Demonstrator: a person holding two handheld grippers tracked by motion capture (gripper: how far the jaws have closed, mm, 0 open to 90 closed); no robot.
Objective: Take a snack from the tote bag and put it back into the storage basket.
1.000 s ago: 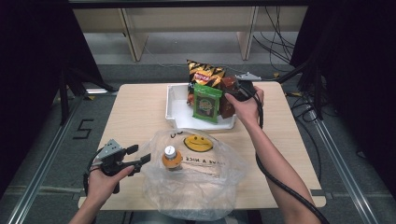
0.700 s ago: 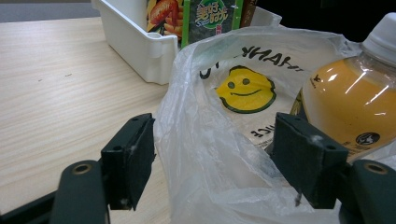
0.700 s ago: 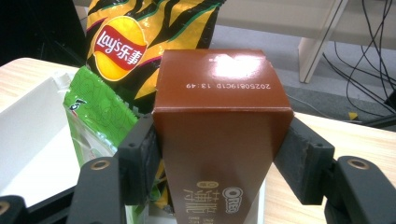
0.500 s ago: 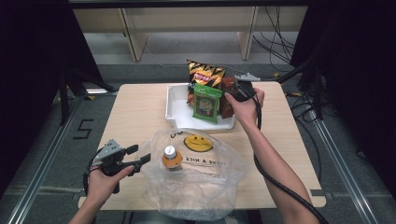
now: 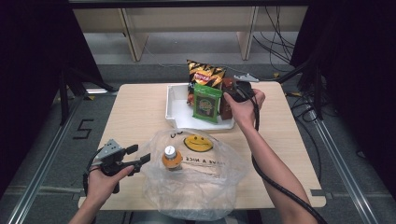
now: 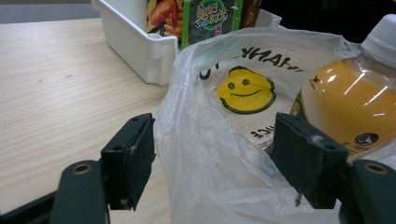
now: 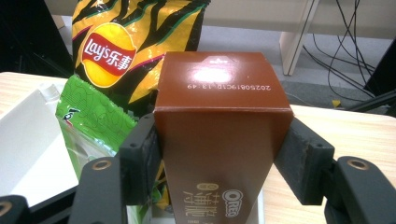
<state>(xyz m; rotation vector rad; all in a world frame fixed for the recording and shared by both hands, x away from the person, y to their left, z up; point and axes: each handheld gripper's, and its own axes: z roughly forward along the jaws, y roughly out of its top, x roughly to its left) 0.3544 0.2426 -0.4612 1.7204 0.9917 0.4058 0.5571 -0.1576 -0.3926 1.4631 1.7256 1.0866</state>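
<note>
Counter (image 5: 135, 112): we see a pale wood-grain top carrying everything, with a grey floor and cables beyond its far edge
Plastic bag (image 5: 196, 177): we find a clear bag with a yellow smiley face lying crumpled on the near middle of the counter, its mouth turned toward the left tongs; in the left gripper view (image 6: 224, 140) its rim bulges up between the two jaws
White bin (image 5: 177, 109): we see it at the far middle of the counter, just beyond the bag, holding the snacks upright; its corner shows in the left gripper view (image 6: 135, 42)
Chip bag (image 5: 205, 74): yellow and black striped, standing tallest at the back of the bin; we read the red logo in the right gripper view (image 7: 116, 46)
Green packet (image 5: 206, 102): we see it standing in front of the chip bag, beside the brown box (image 7: 93, 121)
Brown box (image 7: 219, 126): we see a cookie carton upright at the right end of the bin (image 5: 226, 100), a printed date on its top flap
Orange bottle (image 5: 171, 157): we see it standing inside the bag, white cap up; close at the right in the left gripper view (image 6: 350, 102)
Right tongs (image 7: 219, 158): we see both jaws pressed against the sides of the brown box, pinching it at the bin (image 5: 238, 91)
Left tongs (image 6: 215, 163): spread wide at the bag's mouth, the bag's rim loose between the jaws, held low at the counter's near left (image 5: 137, 157)
</note>
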